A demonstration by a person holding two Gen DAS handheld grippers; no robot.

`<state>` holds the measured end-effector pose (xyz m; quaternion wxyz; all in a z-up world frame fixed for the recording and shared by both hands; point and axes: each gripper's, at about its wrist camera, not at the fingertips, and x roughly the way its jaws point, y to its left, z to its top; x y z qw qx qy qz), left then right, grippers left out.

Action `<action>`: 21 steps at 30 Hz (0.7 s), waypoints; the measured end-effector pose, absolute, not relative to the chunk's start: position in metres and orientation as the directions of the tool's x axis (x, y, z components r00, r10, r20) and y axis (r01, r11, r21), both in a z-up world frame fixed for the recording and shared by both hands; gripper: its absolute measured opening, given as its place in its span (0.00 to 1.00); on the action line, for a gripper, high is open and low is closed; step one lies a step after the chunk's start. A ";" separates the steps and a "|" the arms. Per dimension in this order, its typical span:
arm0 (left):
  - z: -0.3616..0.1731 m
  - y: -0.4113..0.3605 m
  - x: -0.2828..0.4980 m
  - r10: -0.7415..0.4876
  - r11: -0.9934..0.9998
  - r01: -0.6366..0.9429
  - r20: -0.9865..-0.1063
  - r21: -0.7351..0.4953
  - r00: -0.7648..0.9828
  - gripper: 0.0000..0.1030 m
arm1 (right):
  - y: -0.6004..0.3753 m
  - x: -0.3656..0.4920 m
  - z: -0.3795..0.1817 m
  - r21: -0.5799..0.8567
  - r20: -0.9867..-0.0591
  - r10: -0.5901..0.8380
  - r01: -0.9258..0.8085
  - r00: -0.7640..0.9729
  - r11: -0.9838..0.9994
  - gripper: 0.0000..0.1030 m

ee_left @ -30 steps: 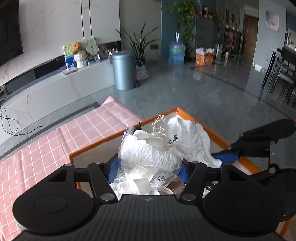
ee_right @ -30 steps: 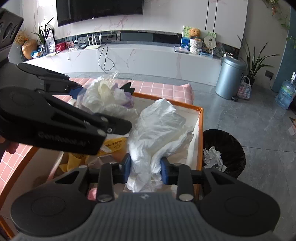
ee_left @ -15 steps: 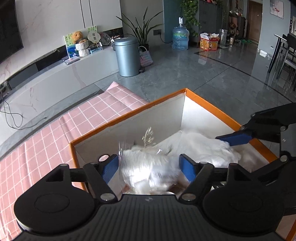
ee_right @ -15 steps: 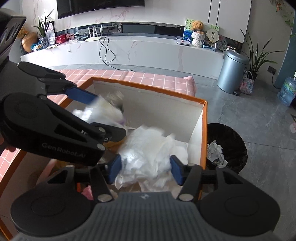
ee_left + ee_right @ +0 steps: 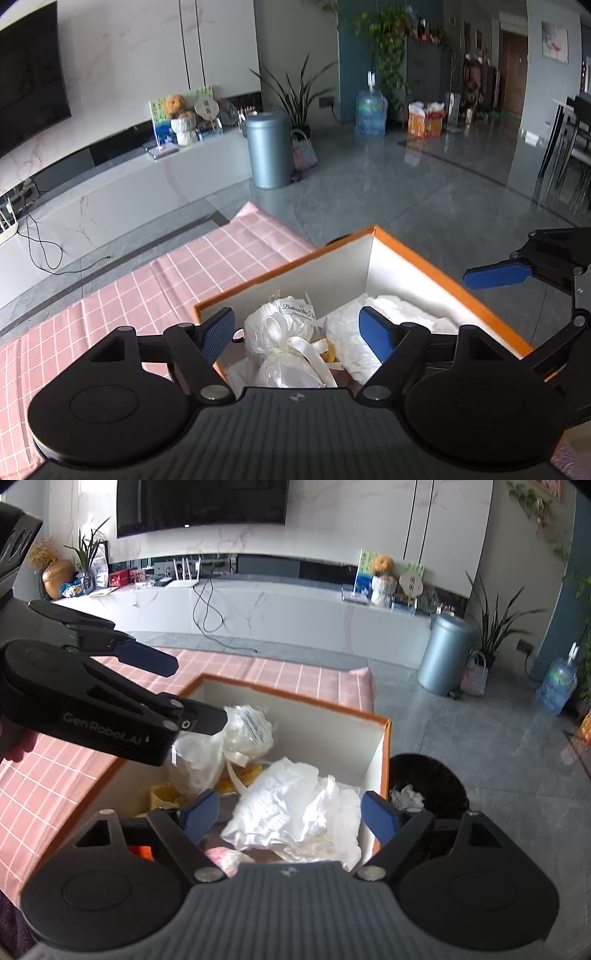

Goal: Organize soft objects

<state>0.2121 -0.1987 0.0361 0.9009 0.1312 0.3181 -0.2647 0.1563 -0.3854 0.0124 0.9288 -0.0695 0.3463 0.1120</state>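
Note:
An orange-rimmed cardboard box (image 5: 424, 258) stands on the pink checked cloth. Inside lies a white wrapped bundle (image 5: 284, 332) with a cream ribbon and a label. My left gripper (image 5: 297, 328) hangs open above it, touching nothing. Beside the bundle lies a crumpled white plastic bag (image 5: 295, 812). The jaws of my right gripper (image 5: 290, 806) are opening above the bag, and the pads are clear of it. In the right wrist view the left gripper (image 5: 188, 692) hovers over the box's (image 5: 295, 698) left side, above the bundle (image 5: 243, 727).
Yellow and pink items lie deeper in the box. A black waste basket (image 5: 424, 786) with paper stands on the floor right of the box. A grey metal bin (image 5: 267, 151) and a low white bench (image 5: 295, 609) are further off. A pink checked cloth (image 5: 147, 295) covers the table.
Both grippers have opened and let go: the bundle and the white bag dropped into the box. Both grippers have lifted and drawn back from them.

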 end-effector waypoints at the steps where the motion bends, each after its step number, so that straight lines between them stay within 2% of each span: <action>1: 0.040 -0.195 0.206 -0.400 0.828 0.557 -0.629 0.064 0.667 0.87 | -0.383 0.151 0.017 -0.057 -0.650 0.158 -0.255 0.743 0.965 0.83; 11: 0.066 -0.161 0.142 -0.428 0.861 0.507 -0.473 0.047 0.770 0.87 | -0.369 0.093 0.052 -0.050 -0.543 0.141 -0.199 0.828 0.979 0.87; 14: 0.070 -0.152 0.126 -0.440 0.865 0.502 -0.455 0.017 0.774 0.80 | -0.364 0.072 0.059 -0.025 -0.505 0.136 -0.172 0.852 0.985 0.91; 21: 0.074 -0.127 0.093 -0.443 0.885 0.465 -0.368 -0.033 0.817 0.80 | -0.346 0.030 0.061 0.025 -0.436 0.109 -0.108 0.893 0.994 0.95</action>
